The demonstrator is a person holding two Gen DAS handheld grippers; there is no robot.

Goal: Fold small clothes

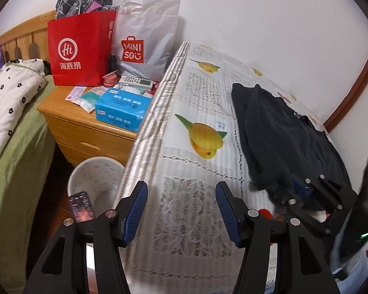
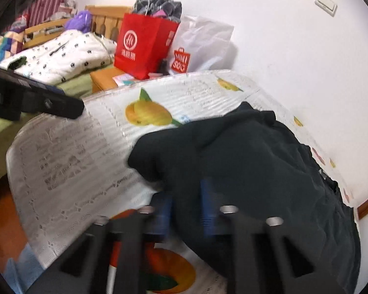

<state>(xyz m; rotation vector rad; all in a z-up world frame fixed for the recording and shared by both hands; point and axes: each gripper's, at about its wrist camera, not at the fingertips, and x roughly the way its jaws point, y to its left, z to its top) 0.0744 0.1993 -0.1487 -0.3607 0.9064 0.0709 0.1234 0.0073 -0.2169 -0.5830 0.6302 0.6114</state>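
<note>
At the far left lies a bed (image 1: 17, 132) with a green sheet, then a wooden nightstand (image 1: 85, 127) with a red bag (image 1: 78, 51), a grey bag (image 1: 144, 44) and a blue tissue pack (image 1: 122, 107). Below it stands a white bin (image 1: 95, 176).

Next comes the table (image 1: 198, 98) with a lace cloth printed with yellow fruit. The left gripper (image 1: 181, 210) hovers over the near edge of this cloth. Its jaws stand about half open and nothing is between them.

The dark garment (image 1: 282, 142) lies in a loose heap on the right part of the table, close to the wall. The right gripper (image 2: 186, 208) is at the near edge of the garment. Its jaws are nearly closed, and the dark fabric seems pinched between the blue pads (image 2: 207, 208), though the view is blurred.

I judge that the step in hand is to take hold of the garment and spread it; no fold is made yet. The next move probably needs the left gripper to catch another edge, so the cloth can be pulled flat on the free part of the table.
</note>
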